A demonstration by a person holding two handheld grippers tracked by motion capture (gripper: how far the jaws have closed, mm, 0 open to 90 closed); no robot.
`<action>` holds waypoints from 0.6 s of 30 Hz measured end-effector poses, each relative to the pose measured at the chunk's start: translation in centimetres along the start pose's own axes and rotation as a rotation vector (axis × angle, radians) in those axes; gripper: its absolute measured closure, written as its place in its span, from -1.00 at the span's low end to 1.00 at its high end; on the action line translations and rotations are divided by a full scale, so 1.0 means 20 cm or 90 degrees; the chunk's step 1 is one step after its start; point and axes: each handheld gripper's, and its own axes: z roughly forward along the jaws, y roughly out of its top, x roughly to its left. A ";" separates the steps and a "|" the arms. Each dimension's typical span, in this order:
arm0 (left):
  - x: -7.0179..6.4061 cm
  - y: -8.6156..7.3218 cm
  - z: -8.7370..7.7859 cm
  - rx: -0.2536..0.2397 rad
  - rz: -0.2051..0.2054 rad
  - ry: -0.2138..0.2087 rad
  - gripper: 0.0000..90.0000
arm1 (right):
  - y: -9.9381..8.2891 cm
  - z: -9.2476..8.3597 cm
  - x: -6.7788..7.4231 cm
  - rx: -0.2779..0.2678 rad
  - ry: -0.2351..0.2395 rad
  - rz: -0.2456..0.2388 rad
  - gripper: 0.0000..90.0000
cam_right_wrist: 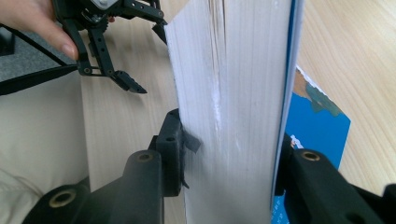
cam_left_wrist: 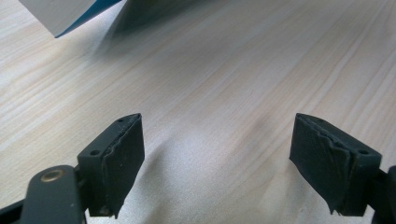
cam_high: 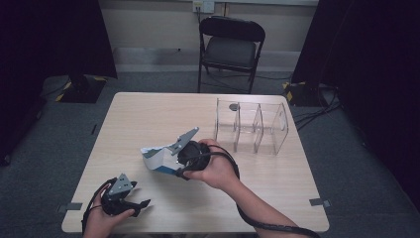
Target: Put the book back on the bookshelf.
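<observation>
Right gripper view: right gripper (cam_right_wrist: 229,161) clamped on white-and-blue box (cam_right_wrist: 233,93) (left gripper (cam_left_wrist: 217,158) spread, empty, over the table (cam_left_wrist: 224,70)).

Left of the clear divided organizer (cam_high: 251,127) the counter (cam_high: 148,114) lies bare to its far edge; the raised white-and-blue box (cam_high: 157,157) blocks the middle, nearer than the organizer; the left gripper (cam_high: 141,204) occupies the near-left corner, well apart from the organizer.

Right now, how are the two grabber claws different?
The right gripper is shut on the book and holds it off the table; the left gripper is open, with bare wood between its jaws. The right one is near the table's middle; the left one sits at the near edge. Both have black jaws.
</observation>
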 end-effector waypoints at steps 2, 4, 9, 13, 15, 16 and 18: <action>0.00 0.00 0.00 -0.001 -0.004 -0.002 -0.61 | 0.01 -0.01 0.00 0.007 0.005 0.009 0.35; -0.01 0.00 0.01 -0.012 -0.014 -0.001 -0.61 | 0.02 -0.03 -0.01 0.009 0.007 0.013 0.35; 0.00 0.00 0.00 -0.011 -0.012 0.000 -0.61 | 0.03 -0.05 -0.01 0.009 0.015 0.014 0.35; 0.01 0.00 0.00 -0.012 -0.004 0.000 -0.61 | 0.04 -0.07 -0.02 0.007 0.016 0.020 0.35; 0.00 0.00 0.00 -0.014 -0.008 0.004 -0.61 | 0.04 -0.07 -0.03 0.006 0.018 0.022 0.35; 0.00 0.00 0.00 -0.014 -0.012 0.001 -0.61 | 0.04 -0.08 -0.03 0.007 0.018 0.022 0.35; 0.00 0.00 -0.01 -0.012 -0.007 0.003 -0.61 | 0.04 -0.09 -0.03 0.007 0.020 0.024 0.35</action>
